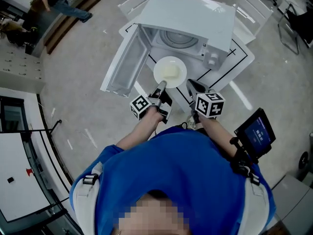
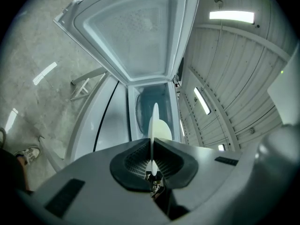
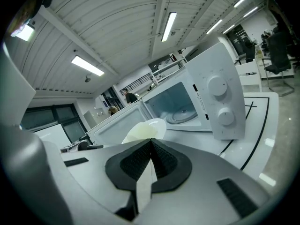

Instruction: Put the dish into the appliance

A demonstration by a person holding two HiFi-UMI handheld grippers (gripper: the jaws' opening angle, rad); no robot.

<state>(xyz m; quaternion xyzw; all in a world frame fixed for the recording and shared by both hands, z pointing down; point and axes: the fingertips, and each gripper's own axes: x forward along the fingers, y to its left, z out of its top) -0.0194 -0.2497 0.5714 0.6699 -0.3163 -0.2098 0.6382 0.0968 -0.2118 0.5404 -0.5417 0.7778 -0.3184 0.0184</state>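
head view: a white dish (image 1: 169,71) hangs roughly level at the centre of the frame, just short of the mouth of the open microwave (image 1: 195,13). the left gripper (image 1: 160,85) is clamped on its near-left rim and the right gripper (image 1: 191,84) on its near-right rim. the microwave door (image 1: 124,65) swings out toward the left of the frame. the glass turntable (image 1: 178,38) shows inside the cavity, above the dish. the microwave stands on a white table (image 1: 242,58).

left gripper view: the jaws are pinched tight on the dish (image 2: 154,121), which shows edge-on as a thin pale line rising from between the pads. the door (image 2: 136,36) fills the upper centre, and the cavity lies straight behind the dish.

right gripper view: these jaws are likewise closed on the rim, with the dish (image 3: 146,129) a pale oval just beyond the pads. the turntable (image 3: 182,115) sits right of centre, with the control knobs (image 3: 216,86) further right.

the step in hand looks like carrying the dish through the opening. both grips are shallow bites on the rim, so the two grippers should travel together at one height. any twist between them could probably lever the dish free or tip it. the path should run straight in, clear of the door on one side and the knob panel on the other. it seems wise to lower the dish onto the middle of the turntable until it bears its own weight, and only then let go.
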